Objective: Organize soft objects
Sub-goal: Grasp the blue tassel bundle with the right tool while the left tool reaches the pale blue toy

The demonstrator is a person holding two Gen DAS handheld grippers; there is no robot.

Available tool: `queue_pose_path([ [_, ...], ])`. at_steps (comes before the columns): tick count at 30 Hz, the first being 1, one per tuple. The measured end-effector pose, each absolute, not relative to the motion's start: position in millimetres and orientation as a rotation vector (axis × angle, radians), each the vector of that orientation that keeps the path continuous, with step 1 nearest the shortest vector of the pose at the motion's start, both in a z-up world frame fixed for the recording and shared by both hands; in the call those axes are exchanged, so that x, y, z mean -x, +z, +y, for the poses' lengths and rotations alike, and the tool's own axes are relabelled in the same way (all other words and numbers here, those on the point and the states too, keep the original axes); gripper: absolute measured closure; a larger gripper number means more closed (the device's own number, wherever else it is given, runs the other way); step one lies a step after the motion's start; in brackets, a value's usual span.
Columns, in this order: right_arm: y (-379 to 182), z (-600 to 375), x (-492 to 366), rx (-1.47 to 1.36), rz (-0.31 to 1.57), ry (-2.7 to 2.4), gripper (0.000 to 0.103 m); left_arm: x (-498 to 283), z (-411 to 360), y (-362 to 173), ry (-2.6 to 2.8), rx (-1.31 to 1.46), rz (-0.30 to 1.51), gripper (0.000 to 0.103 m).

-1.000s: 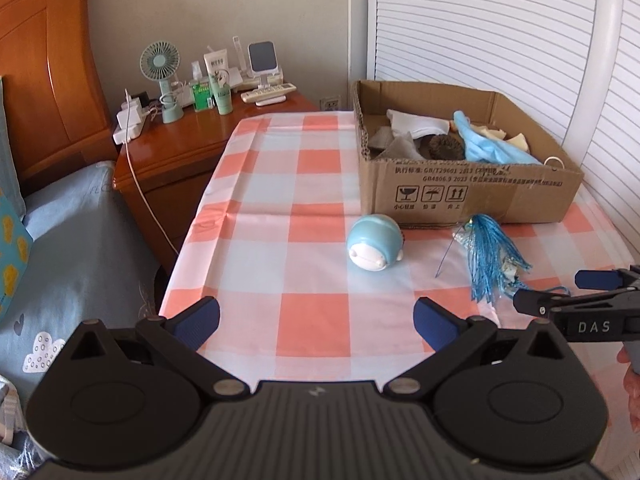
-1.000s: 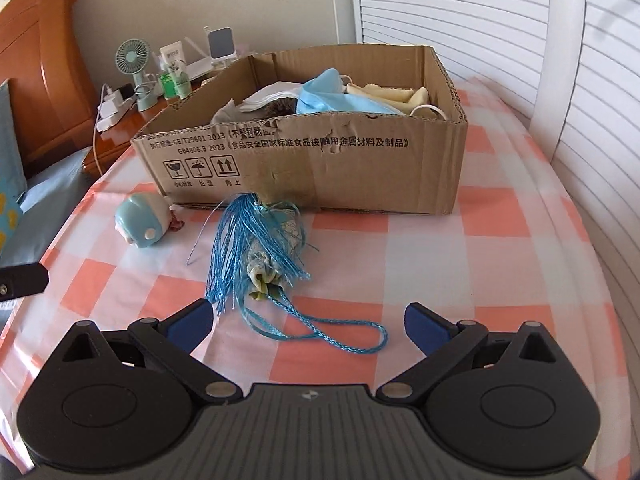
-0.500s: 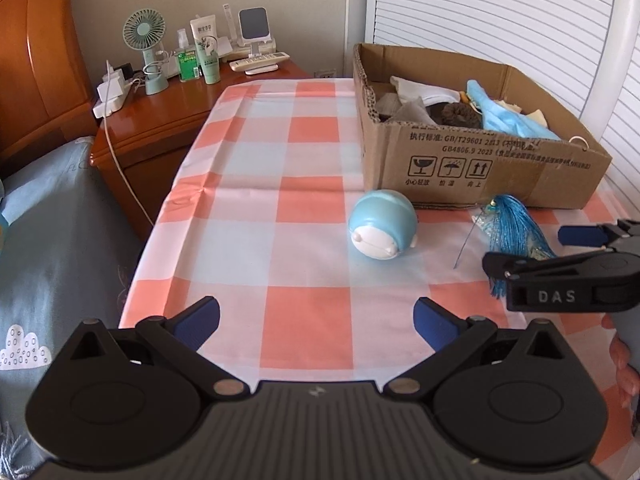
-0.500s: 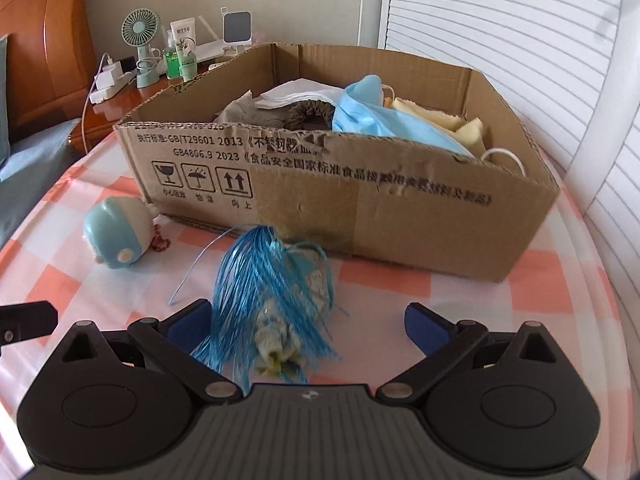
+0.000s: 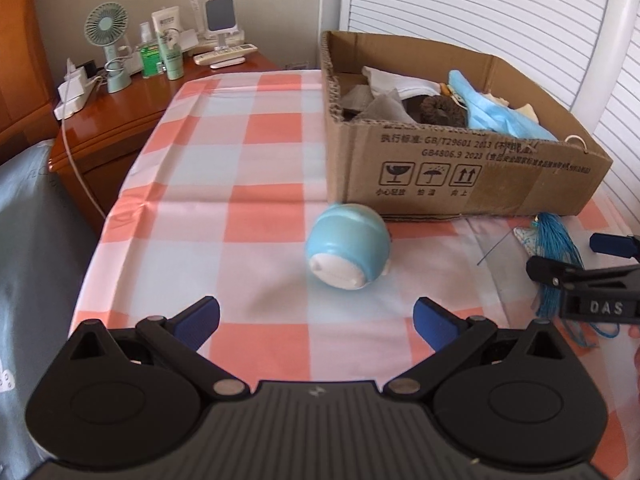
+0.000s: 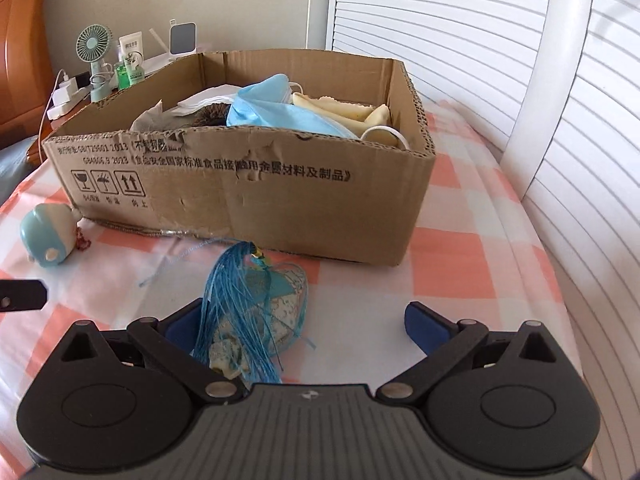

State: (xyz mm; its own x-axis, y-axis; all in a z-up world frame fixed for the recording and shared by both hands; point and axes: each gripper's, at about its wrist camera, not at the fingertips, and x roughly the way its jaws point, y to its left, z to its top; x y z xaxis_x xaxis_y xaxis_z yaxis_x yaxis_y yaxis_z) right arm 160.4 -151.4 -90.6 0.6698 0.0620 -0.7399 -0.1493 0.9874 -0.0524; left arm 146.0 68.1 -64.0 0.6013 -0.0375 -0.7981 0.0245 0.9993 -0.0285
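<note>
A round light-blue soft toy (image 5: 348, 251) lies on the checked cloth just ahead of my open left gripper (image 5: 316, 318), a little right of its middle; the same toy (image 6: 47, 235) shows at the left in the right wrist view. A blue tasselled sachet (image 6: 256, 312) lies between the spread fingers of my open right gripper (image 6: 302, 322), close to the left finger. From the left wrist view the sachet (image 5: 554, 248) sits under the right gripper (image 5: 592, 258). The cardboard box (image 6: 256, 184) behind holds several soft things, among them a blue mask (image 6: 280, 110).
The box (image 5: 460, 176) stands at the back right of the table (image 5: 240, 208). A wooden bedside cabinet (image 5: 116, 108) at the left carries a small fan (image 5: 107, 26), bottles and a cable. Grey bedding (image 5: 36, 248) borders the table's left edge. White slatted doors (image 6: 480, 40) stand behind.
Both grippers have moved forward and lower over the table. The toy is nearer the left gripper, and the tasselled sachet now lies between the right gripper's fingers.
</note>
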Motion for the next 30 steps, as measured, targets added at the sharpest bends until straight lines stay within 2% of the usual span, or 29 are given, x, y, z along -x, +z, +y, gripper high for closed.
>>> queue_pose_path([
  [18,-92.4,-154.6,-147.4,0.114,0.798,0.127,0.0,-176.6,52.0,-80.1,-0.104,-0.044,0.88,0.002],
  [23,-93.1,-154.8,-145.9,0.114,0.786,0.128,0.0,-182.5,51.4,-75.8,-0.135,-0.058,0.868,0.025],
  [30,-93.2,-154.3,-141.7,0.125,0.779,0.168,0.0,-182.3,54.2,-71.1,-0.124,-0.079,0.874,0.033],
])
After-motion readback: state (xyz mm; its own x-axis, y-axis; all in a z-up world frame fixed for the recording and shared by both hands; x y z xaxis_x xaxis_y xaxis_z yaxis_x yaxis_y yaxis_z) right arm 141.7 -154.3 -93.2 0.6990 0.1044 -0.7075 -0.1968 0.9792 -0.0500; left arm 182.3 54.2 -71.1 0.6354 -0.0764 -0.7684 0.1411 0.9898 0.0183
